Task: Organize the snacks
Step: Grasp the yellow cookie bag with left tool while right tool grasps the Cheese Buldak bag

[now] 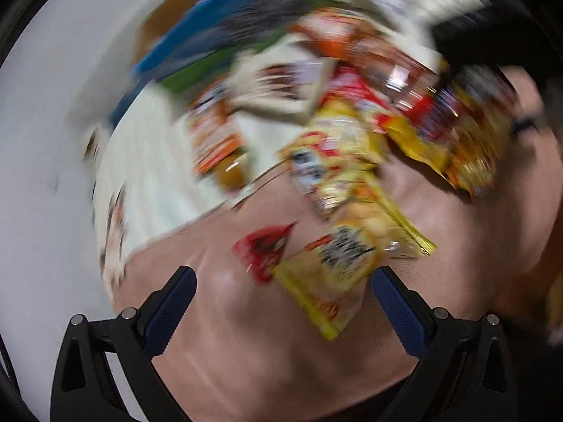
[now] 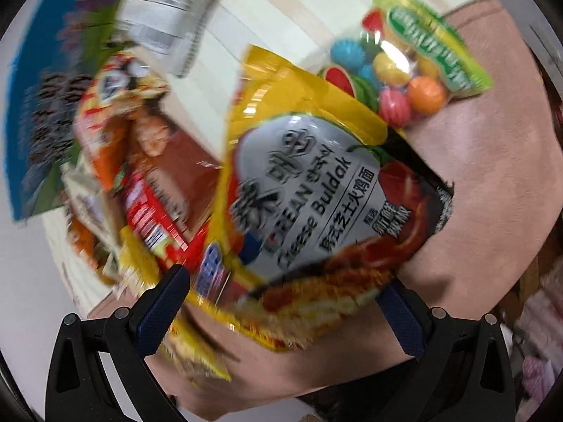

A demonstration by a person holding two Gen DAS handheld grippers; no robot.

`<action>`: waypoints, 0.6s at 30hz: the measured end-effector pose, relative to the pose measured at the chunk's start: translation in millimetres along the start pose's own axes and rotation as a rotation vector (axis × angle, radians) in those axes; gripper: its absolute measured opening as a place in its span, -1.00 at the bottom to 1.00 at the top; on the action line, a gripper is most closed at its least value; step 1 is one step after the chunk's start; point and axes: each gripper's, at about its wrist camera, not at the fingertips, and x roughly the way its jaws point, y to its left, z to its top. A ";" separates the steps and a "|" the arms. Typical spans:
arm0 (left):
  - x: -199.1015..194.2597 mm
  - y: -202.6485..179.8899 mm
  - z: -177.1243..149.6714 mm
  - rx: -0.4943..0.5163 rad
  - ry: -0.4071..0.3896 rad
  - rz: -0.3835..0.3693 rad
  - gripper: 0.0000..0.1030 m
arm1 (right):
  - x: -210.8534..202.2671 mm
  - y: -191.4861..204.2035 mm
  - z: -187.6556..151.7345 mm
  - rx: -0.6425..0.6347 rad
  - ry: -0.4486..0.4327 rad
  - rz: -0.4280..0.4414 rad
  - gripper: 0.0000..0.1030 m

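Note:
Both views are motion-blurred. In the left wrist view my left gripper [image 1: 283,281] is open above a pinkish-brown surface [image 1: 218,316]; a yellow snack packet [image 1: 334,267] lies just ahead between the fingertips, with a small red packet [image 1: 264,249] beside it. Several more snack packets [image 1: 352,98] are heaped further off. In the right wrist view my right gripper [image 2: 281,285] is open, and a yellow Cheese Buldak noodle packet [image 2: 316,193] lies between and ahead of its fingers. A bag of coloured candy balls [image 2: 404,70] lies beyond it, and a red-orange packet [image 2: 151,183] lies to the left.
A white slatted surface [image 2: 267,24] lies under part of the heap. A blue and green box [image 2: 45,112] stands at the far left, also in the left wrist view [image 1: 218,35]. A dark object [image 1: 492,35] is at the upper right.

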 end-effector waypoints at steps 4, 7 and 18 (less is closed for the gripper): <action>18.6 -25.8 11.7 0.193 -0.022 -0.058 1.00 | 15.2 2.6 7.8 0.037 0.038 -0.023 1.00; 31.1 -36.2 17.4 0.272 -0.012 -0.112 0.82 | 19.5 9.5 9.1 -0.002 0.065 -0.042 0.99; 51.0 24.6 8.8 -0.229 0.136 -0.411 -0.07 | 15.5 66.0 -25.8 -0.473 0.091 -0.260 0.87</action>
